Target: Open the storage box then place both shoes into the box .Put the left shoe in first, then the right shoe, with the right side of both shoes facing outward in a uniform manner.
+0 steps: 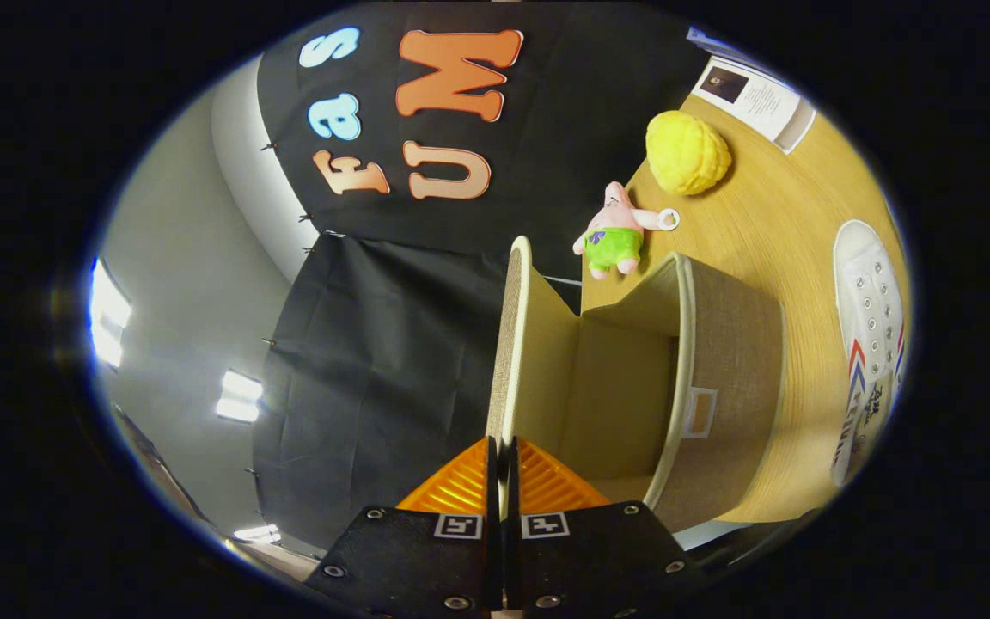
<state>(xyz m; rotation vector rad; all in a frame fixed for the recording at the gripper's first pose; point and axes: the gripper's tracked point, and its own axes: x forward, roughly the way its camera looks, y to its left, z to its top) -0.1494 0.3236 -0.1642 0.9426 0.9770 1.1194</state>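
My gripper (500, 468) is shut on the edge of the storage box's lid (512, 344), with both fingers pressing the thin fabric-covered flap. The lid stands swung up, away from the box. The beige fabric storage box (736, 361) sits on the wooden table (761, 223), just ahead of my fingers. Its mouth is open and the pale inside (607, 387) holds nothing that I can see. A white lace-up shoe (869, 318) with red and blue stripes lies on the table beyond the box, on the side away from the lid. The view is rolled sideways.
A yellow plush ball (688, 153) and a small pink star toy in green shorts (615, 234) lie on the table past the box, near the black cloth wall. A printed sheet (753, 94) lies at the table's far corner.
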